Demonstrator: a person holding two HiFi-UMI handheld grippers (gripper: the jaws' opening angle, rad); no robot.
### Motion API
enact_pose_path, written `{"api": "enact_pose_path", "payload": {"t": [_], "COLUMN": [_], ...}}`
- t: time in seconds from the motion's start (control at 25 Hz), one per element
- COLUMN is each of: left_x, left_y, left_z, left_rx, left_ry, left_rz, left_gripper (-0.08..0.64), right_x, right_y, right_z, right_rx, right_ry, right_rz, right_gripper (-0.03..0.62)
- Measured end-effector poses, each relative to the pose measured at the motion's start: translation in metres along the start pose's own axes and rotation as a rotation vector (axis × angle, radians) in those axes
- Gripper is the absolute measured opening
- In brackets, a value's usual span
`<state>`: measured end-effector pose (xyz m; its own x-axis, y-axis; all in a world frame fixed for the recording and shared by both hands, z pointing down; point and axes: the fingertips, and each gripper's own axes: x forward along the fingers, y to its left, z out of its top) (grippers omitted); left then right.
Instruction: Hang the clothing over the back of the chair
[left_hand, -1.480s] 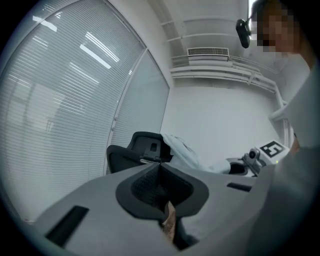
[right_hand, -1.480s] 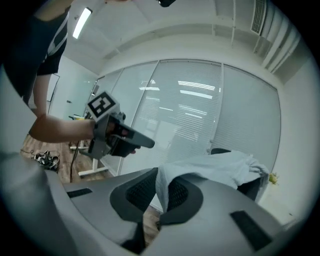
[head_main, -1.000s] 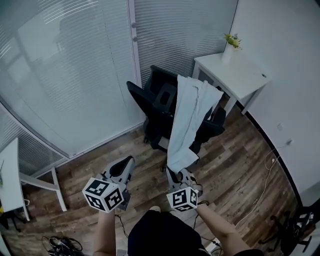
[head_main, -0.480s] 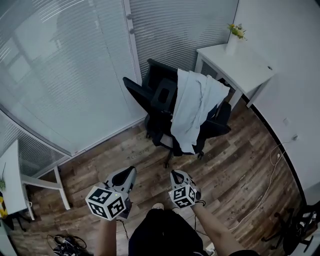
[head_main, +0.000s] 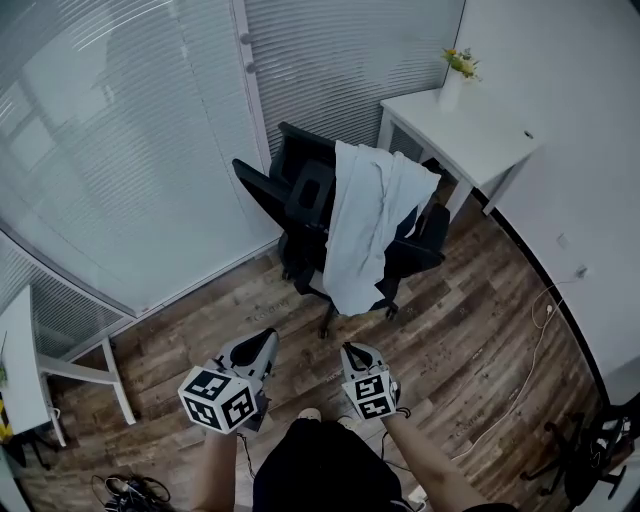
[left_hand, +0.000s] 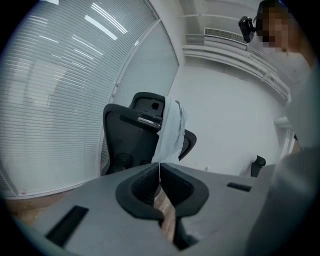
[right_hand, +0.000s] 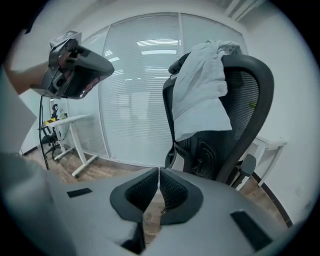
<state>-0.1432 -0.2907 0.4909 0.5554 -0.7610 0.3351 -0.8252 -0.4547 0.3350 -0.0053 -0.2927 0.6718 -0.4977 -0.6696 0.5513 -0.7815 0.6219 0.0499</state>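
Head view: a pale garment (head_main: 365, 222) lies draped over the back of a black office chair (head_main: 300, 205) at the far side of the room. Its long axis runs from the top of the backrest down toward the wooden floor (head_main: 450, 330). A white table (head_main: 480, 135) stands just beyond, to the right. The left gripper (head_main: 262, 342) and right gripper (head_main: 353, 352) are held low and near the person, well apart from the chair, with the garment straight ahead of them and a little right. The right gripper looks the nearer of the two to its lower hem.

Left gripper view: the jaws are pressed together with nothing between them. The chair and its hanging cloth stand beyond the tips, clear of contact.

Right gripper view: these jaws too meet, empty. The garment hangs high over the backrest, above and right of the tips.

By the look of it, the hanging is done, and any further move would be a reach forward.
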Motion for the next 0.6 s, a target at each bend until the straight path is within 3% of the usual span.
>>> {"api": "enact_pose_path", "payload": {"t": [0.32, 0.6], "left_x": [0.005, 0.003], "left_y": [-0.020, -0.041], "left_z": [0.010, 0.036], "left_rx": [0.045, 0.055], "left_ry": [-0.018, -0.099], "left_rz": [-0.007, -0.029], "left_gripper": [0.012, 0.012], "right_x": [-0.050, -0.100], "right_y": [-0.031, -0.054], "right_z": [0.054, 0.126], "right_rx": [0.032, 0.034], "right_ry": [-0.134, -0.298], "right_rz": [-0.049, -0.076], "right_gripper": [0.031, 0.031]}}
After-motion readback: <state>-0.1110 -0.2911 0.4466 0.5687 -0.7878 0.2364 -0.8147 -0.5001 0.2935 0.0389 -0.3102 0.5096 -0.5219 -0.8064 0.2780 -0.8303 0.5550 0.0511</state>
